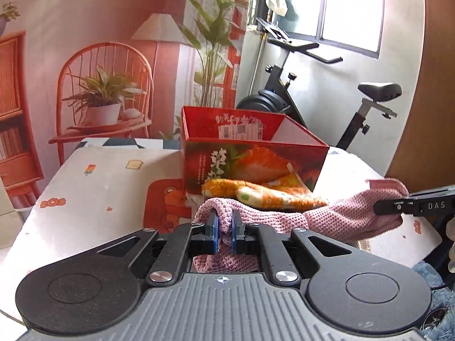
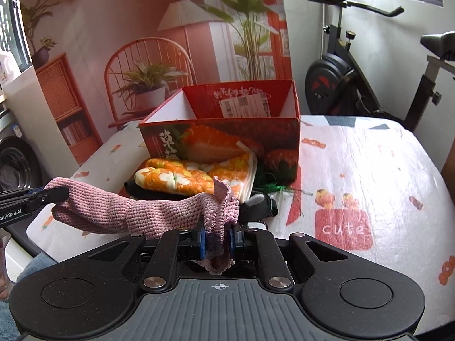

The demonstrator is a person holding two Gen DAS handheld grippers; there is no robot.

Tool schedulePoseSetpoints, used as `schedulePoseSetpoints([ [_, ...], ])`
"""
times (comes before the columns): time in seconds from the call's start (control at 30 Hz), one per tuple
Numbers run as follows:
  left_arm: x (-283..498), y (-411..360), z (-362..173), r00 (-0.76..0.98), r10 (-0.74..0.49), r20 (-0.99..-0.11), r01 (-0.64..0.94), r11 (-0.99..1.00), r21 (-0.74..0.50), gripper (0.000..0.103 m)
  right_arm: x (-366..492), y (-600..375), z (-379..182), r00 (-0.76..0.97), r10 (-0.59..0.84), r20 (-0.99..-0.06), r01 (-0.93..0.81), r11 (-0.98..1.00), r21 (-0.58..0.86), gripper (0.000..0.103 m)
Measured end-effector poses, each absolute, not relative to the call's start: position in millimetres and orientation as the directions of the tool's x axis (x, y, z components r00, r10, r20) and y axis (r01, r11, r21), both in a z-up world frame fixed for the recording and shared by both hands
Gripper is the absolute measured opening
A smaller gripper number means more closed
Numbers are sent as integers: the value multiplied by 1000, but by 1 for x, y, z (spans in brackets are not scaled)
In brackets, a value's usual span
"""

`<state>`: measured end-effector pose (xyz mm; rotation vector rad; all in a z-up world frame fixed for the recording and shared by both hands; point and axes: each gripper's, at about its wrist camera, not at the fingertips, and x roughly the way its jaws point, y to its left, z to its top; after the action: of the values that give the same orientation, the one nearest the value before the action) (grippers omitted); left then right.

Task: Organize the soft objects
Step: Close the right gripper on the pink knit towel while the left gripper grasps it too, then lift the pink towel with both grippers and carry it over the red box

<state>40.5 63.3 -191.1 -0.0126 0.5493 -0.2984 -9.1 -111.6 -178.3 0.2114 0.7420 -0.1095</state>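
Cloth (image 1: 327, 218) hanging stretched between both tools: left tool (image 1: 224, 227) pinching one end, right tool (image 2: 217, 237) the other, likely for folding; box (image 2: 227, 142) waiting ahead.

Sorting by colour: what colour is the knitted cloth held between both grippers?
Pink knitted cloth; clearest in the right wrist view.

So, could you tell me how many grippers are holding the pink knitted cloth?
2. The left gripper pinches one end of the pink knitted cloth, and the right gripper pinches the other end, in front of the red box.
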Motion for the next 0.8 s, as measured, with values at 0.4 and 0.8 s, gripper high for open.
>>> schedulePoseSetpoints([
  [0.4,44,64,-209,767,-289,-573,288,953,-96,9,-7,-113,-196,705,-23,-709,192,968,160,13],
  [0.8,73,61,-170,805,-290,-517,288,954,-86,9,21,-122,-166,758,-60,-649,151,985,86,13],
])
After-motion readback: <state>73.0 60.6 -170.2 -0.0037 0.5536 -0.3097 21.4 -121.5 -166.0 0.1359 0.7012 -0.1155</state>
